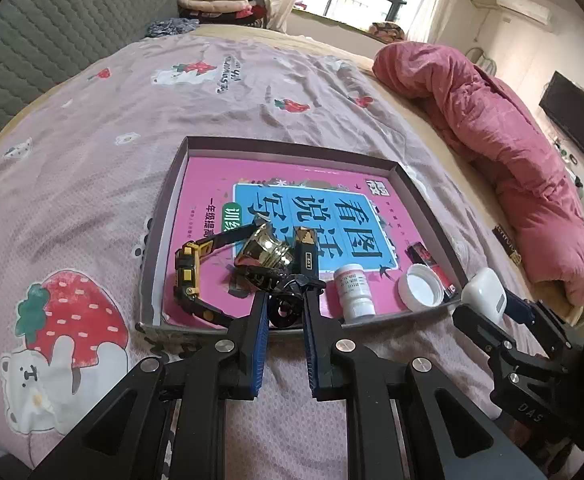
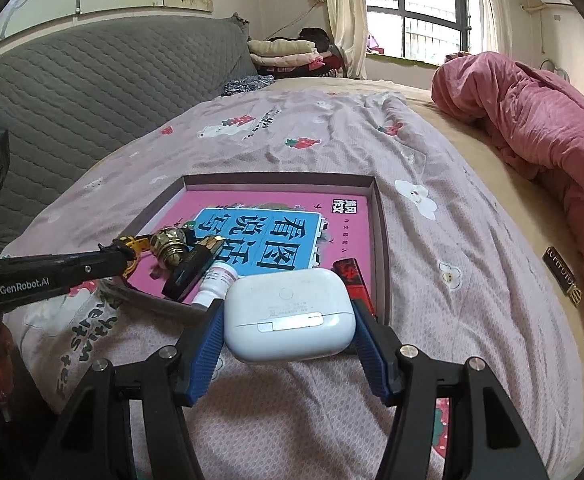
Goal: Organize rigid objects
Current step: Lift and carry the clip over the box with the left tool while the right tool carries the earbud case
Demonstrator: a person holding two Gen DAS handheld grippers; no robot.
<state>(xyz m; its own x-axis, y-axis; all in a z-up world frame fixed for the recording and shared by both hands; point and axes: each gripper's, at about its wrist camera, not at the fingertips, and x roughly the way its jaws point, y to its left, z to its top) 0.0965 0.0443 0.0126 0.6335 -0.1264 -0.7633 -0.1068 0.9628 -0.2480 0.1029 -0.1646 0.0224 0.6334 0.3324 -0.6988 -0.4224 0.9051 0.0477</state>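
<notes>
A shallow box tray (image 1: 292, 151) (image 2: 380, 232) lies on the bed with a pink book in it. On the book lie a yellow-black watch (image 1: 187, 276), a gold bell (image 1: 265, 249) (image 2: 169, 242), a black-gold bottle (image 1: 305, 251) (image 2: 193, 266), a white pill bottle (image 1: 354, 290) (image 2: 215, 284), a white cap (image 1: 420, 288) and a red lighter (image 1: 424, 256) (image 2: 350, 276). My left gripper (image 1: 285, 300) is shut on a small black object (image 1: 285, 308) at the tray's near edge. My right gripper (image 2: 287, 320) is shut on a white earbuds case (image 2: 289, 316) (image 1: 486, 290) just before the tray's near right corner.
A rolled pink quilt (image 1: 512, 152) (image 2: 540, 140) lies along the bed's right side. A grey padded headboard (image 2: 91, 88) stands at the left. Folded clothes (image 2: 287, 54) are stacked at the far end. The patterned bedsheet (image 1: 91, 200) surrounds the tray.
</notes>
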